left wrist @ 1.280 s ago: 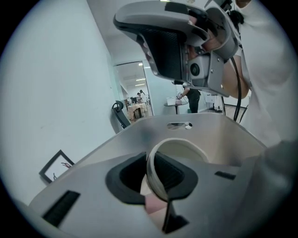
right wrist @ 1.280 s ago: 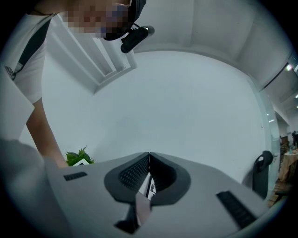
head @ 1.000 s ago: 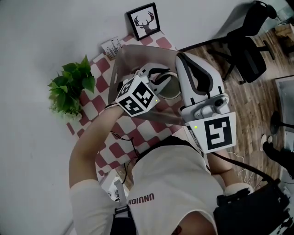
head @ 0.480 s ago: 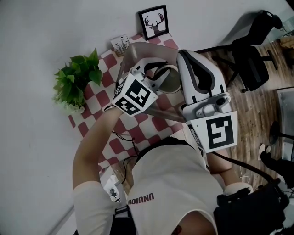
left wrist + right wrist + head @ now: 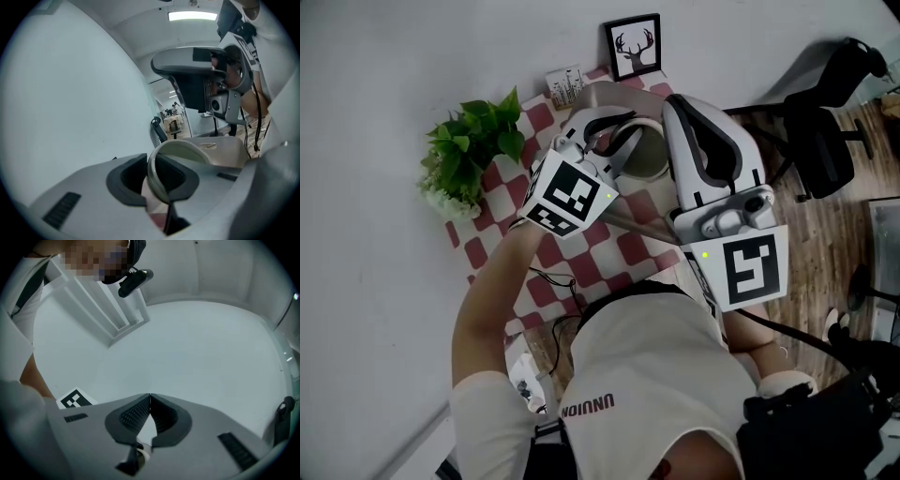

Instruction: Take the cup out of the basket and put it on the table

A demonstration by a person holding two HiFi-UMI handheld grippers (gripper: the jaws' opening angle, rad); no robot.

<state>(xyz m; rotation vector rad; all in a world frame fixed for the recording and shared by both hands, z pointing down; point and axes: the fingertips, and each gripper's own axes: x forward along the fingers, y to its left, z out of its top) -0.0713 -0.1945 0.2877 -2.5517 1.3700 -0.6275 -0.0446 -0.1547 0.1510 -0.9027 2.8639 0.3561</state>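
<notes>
Over the basket [image 5: 586, 101] on the checked counter [image 5: 567, 267], we have the left tool [image 5: 157, 185] clenched on the rim of the cup [image 5: 185, 149], one wall pinched between its jaws, a hold we judge fit for lifting it clear. The cup sits within the basket's outline. The right tool [image 5: 150, 401] is pressed together on nothing, parked aside. The small card [image 5: 564, 86] is unreadable; the shirt [image 5: 647, 375] seems to read "UNUION".

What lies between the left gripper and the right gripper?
The cup, as the head view shows. The left gripper is shut on its rim, seen in its own view.
</notes>
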